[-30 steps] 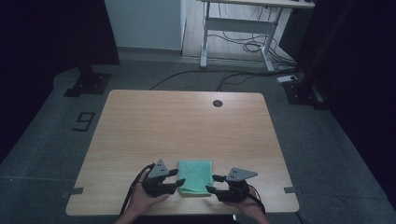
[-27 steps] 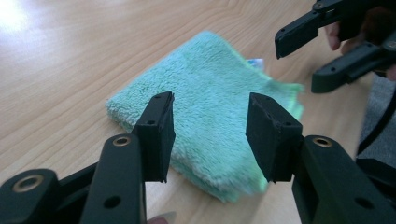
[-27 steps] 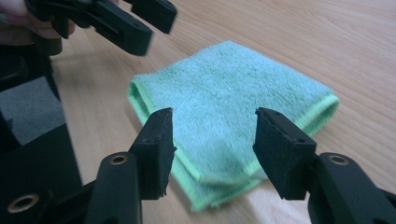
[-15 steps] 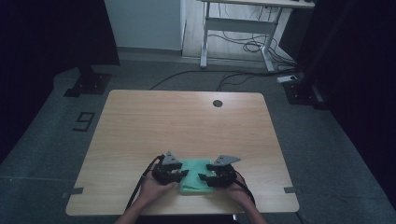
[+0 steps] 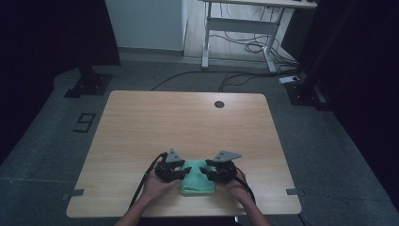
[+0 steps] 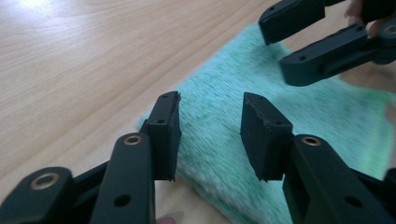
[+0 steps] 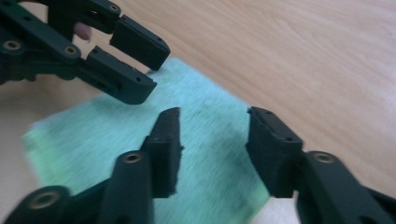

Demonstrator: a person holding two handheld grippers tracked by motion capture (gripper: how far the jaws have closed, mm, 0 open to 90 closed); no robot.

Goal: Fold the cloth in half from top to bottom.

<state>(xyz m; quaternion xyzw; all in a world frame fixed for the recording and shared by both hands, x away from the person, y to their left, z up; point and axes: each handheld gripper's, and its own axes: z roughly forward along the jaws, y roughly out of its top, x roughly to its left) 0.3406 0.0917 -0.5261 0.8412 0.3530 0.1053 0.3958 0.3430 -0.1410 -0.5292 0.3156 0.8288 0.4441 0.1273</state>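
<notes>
High view: both claws, left claw (image 5: 184,170) and right claw (image 5: 207,172), over green cloth (image 5: 196,184)

Light wooden desk (image 5: 188,122), round dark grommet hole (image 5: 219,104) near its far edge. Grey floor (image 5: 329,155) marked with a "9" (image 5: 84,122). Beyond: white-framed table (image 5: 240,28), loose cables (image 5: 249,46) beneath it.

Both forearms enter from the bottom edge, hands low and near each other. Left tongs (image 5: 187,170) and right tongs (image 5: 205,171) point inward, tips facing. Right jaws have just been closing; both pairs stand part-open with a clear gap.
</notes>
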